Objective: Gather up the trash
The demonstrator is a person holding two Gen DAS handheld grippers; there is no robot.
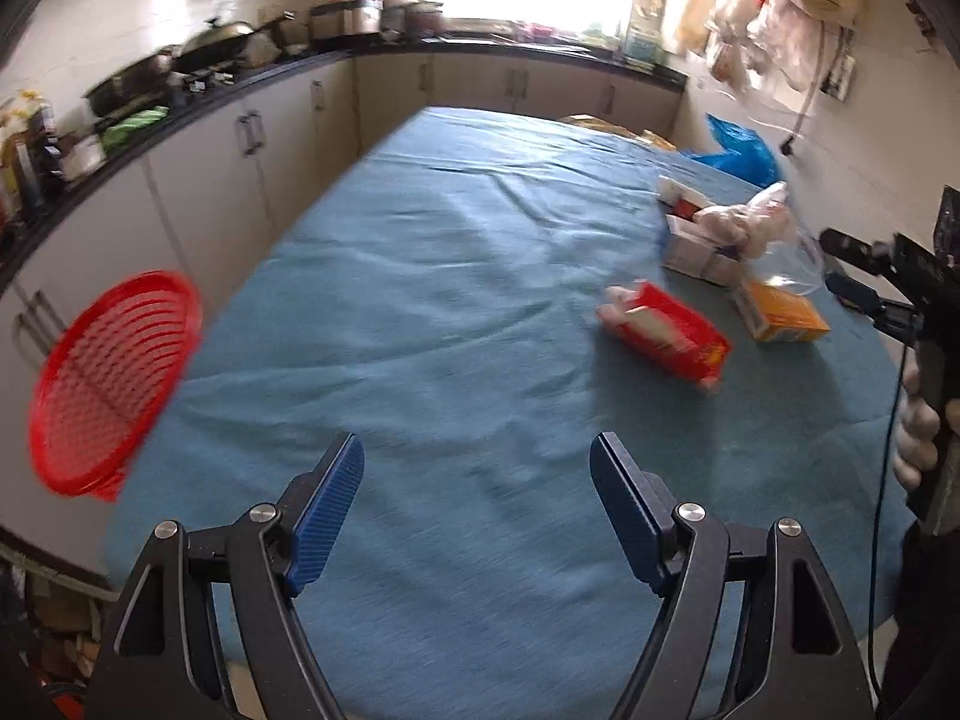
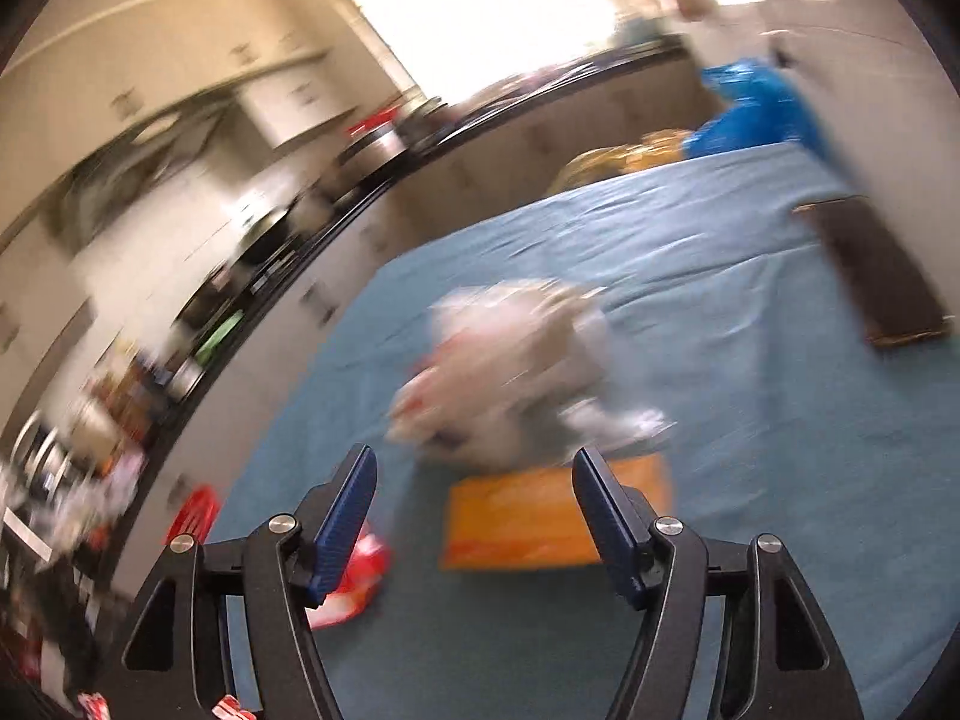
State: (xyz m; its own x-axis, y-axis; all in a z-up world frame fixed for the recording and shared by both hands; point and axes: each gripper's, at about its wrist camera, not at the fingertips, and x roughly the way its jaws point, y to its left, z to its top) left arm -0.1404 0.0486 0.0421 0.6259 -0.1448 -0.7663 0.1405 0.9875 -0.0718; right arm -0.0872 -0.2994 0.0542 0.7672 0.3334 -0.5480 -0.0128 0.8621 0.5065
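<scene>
Left gripper (image 1: 477, 480) released – right gripper (image 2: 474, 489) released | blue tablecloth (image 1: 420, 312) | kitchen counter (image 1: 252, 81) behind

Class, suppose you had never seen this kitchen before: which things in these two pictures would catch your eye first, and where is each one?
The red basket stands out at the left edge of the blue-covered table. Across the cloth, towards the right, lies a cluster of litter: a red carton, an orange box and a crumpled plastic bag on white boxes. In the foreground the left gripper hangs open over bare cloth, holding nothing.
</scene>
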